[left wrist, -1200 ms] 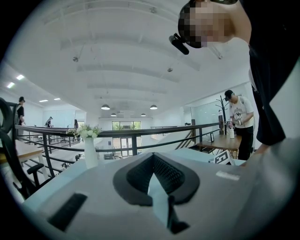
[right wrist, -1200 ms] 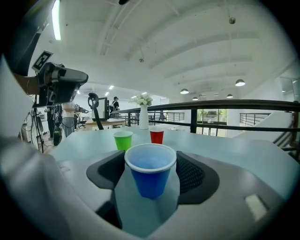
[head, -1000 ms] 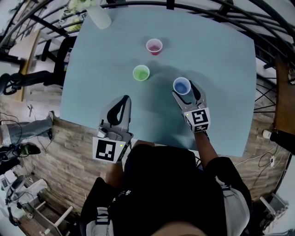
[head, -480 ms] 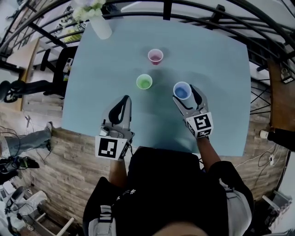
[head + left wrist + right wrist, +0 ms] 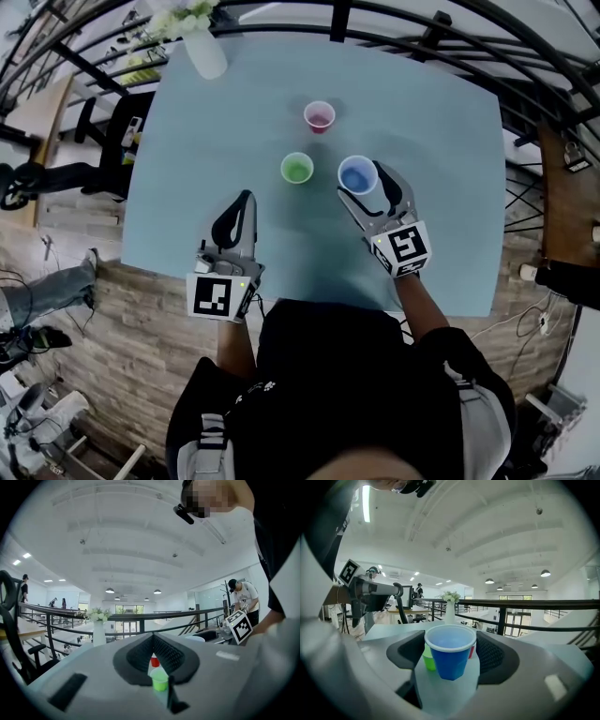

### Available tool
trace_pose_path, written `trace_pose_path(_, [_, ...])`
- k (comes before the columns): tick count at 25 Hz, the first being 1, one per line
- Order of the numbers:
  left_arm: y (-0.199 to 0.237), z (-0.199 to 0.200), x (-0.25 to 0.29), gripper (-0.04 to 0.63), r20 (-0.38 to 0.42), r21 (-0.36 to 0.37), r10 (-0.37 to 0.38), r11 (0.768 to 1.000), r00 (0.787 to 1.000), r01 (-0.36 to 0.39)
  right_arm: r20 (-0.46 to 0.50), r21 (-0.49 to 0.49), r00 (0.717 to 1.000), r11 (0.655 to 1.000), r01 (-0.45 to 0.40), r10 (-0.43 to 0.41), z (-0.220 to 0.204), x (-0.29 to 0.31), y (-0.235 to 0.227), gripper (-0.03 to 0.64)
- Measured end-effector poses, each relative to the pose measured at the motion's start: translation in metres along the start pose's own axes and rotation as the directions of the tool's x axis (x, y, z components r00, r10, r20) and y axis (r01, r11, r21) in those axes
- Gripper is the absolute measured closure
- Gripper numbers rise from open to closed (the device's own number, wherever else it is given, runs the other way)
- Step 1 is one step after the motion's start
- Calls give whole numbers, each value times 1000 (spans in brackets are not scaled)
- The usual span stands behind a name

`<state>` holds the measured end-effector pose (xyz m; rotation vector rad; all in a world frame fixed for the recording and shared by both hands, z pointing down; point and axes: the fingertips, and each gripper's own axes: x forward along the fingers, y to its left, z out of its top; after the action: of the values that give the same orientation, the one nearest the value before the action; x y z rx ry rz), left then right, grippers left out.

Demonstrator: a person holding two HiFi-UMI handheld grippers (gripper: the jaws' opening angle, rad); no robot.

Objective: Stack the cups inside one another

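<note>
Three cups are on or over the pale blue table (image 5: 431,122). The red cup (image 5: 320,116) stands farthest from me and the green cup (image 5: 297,169) stands nearer, both upright. My right gripper (image 5: 362,182) is shut on the blue cup (image 5: 357,175), upright, just right of the green cup. In the right gripper view the blue cup (image 5: 450,656) fills the jaws, with the green cup (image 5: 427,661) and red cup (image 5: 472,651) partly hidden behind it. My left gripper (image 5: 243,201) is shut and holds nothing, short of the green cup (image 5: 160,680) and red cup (image 5: 154,660).
A white vase with flowers (image 5: 200,42) stands at the table's far left corner. A dark railing (image 5: 394,37) runs round the far side. A wooden floor lies beyond the table's near edge (image 5: 309,286). Another person stands at the far right of the left gripper view.
My right gripper has carried the blue cup left, closer to the green cup. The left gripper has barely shifted.
</note>
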<state>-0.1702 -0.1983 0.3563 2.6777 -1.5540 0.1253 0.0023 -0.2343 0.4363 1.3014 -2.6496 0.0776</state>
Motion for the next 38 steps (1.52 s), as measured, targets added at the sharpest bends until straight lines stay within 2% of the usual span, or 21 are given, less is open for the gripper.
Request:
trace_pose_path(14, [27,-6,-7,609,-23,-7,13,1000,1000,-14,43,-4,991,992,-129,129,21,63,44,275])
trace_pose_path(27, [58,-19,-10,609,-57,3,29,1000,998,-28,12,18,990,989,-144,144,-3,105,58,275])
trace_pose_path(38, [62,-26,-9,609,-80,4,20,1000,997,-19,-39,12,989,989,-145,145,-28,116,63,275])
